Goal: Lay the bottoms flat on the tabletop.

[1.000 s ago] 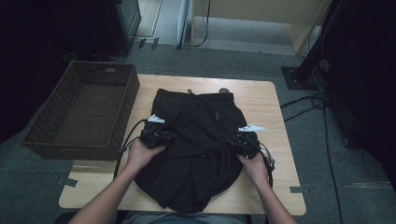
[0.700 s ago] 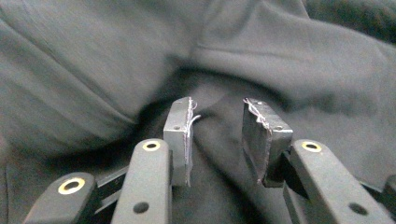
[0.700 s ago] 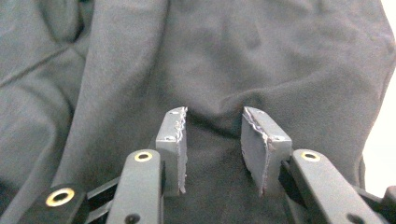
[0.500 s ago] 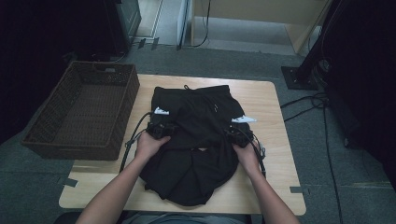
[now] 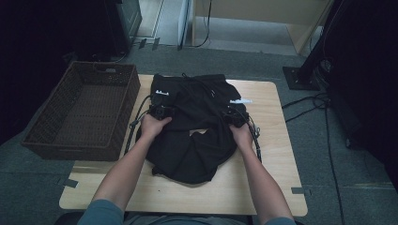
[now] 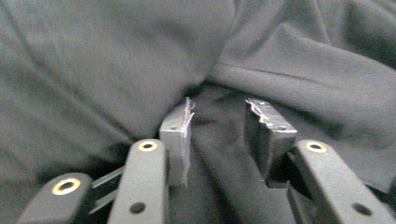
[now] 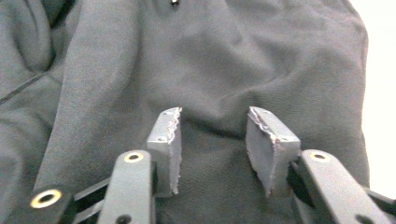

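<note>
I see the garment lying mid-tabletop, reaching its far edge. The basket sits off the left edge.

A black garment of soft, matte cloth lies spread on the bench, just beside its left edge. Its far part lies flat and roughly square, with a thin drawstring on top. Its near part is bunched into a rounded, creased heap of folds.
</note>
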